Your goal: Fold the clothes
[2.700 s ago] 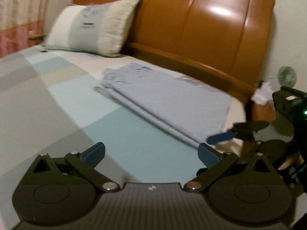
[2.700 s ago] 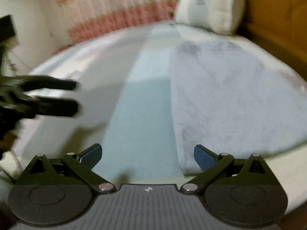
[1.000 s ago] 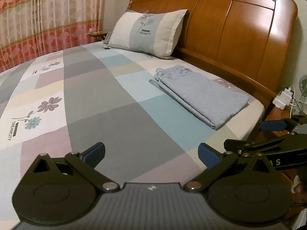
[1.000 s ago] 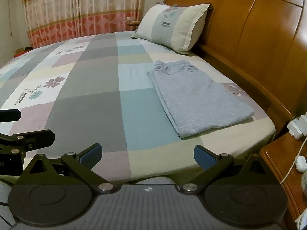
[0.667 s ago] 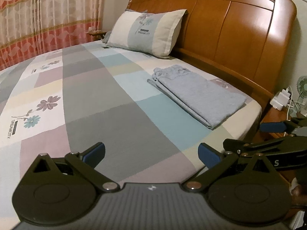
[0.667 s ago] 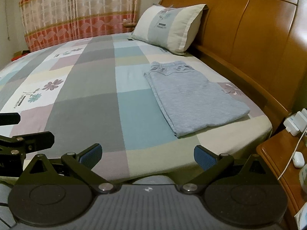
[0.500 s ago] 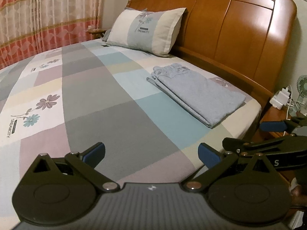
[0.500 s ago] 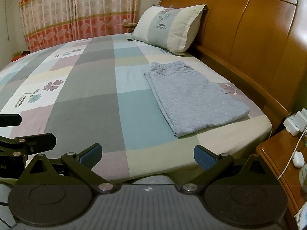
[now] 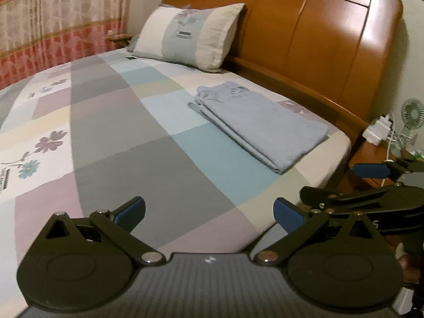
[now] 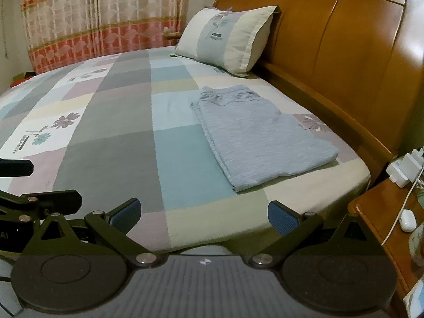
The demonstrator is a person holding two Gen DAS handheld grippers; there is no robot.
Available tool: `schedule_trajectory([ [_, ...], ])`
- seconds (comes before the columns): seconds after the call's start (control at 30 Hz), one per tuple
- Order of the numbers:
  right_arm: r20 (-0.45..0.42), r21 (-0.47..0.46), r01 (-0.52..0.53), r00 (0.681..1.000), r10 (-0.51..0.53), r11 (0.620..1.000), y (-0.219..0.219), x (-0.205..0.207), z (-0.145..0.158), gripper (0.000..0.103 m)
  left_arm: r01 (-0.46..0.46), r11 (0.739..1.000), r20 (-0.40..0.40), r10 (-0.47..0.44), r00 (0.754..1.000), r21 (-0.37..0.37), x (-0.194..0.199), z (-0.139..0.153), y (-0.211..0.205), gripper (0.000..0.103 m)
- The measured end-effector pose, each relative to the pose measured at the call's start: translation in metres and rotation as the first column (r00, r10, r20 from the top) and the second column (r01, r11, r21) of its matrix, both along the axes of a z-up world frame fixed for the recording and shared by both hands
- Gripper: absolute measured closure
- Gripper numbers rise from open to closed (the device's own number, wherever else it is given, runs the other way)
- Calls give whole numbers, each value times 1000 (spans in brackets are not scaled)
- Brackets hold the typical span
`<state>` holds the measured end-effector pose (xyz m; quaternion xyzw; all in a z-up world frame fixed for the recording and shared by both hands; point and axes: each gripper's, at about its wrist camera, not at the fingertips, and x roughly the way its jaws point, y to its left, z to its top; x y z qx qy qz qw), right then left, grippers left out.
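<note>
— Garment (image 10: 261,143): folded flat into a neat grey-blue rectangle on the bed (image 10: 111,143), near the headboard (image 10: 331,53) and just short of the pillow (image 10: 228,37).

— Why parked there?

— Probably set at the headboard end, clear of the open middle of the sheet. Looks finished: edges stacked, layers showing along the side away from the headboard.

— And the hand-held grippers?

— Left hand-held gripper (image 9: 209,212) spread wide, nothing between the blue pads; right hand-held gripper (image 10: 204,214) likewise apart and empty. Both held off the bed edge far from the headboard, well apart from the garment, touching no cloth.

— Reason for standing off?

— Likely no fold left to make, so no need for contact.

— Anything beside the headboard?

— Nightstand (image 10: 371,217) with a charger block (image 10: 405,168) and cable, clear of the fabric.
</note>
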<state>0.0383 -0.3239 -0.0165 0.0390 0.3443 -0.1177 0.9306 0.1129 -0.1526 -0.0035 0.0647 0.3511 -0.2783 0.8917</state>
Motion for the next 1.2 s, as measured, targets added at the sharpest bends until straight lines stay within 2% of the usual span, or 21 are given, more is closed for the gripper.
schedule_trajectory([
  [0.27,9,-9,65,998,-65,998,-18,3,6,0,87,995,-40,-89,995,-40,17,4,-26,1],
  [0.5,9,-15,111,994,-111,994,-36,3,7,0,139,990,-48,-140,989,-35,22,2,-46,1],
  [1.2,11,-12,122,993,-121,993,-42,4,6,0,147,989,-31,-147,989,-23,21,3,-50,1],
])
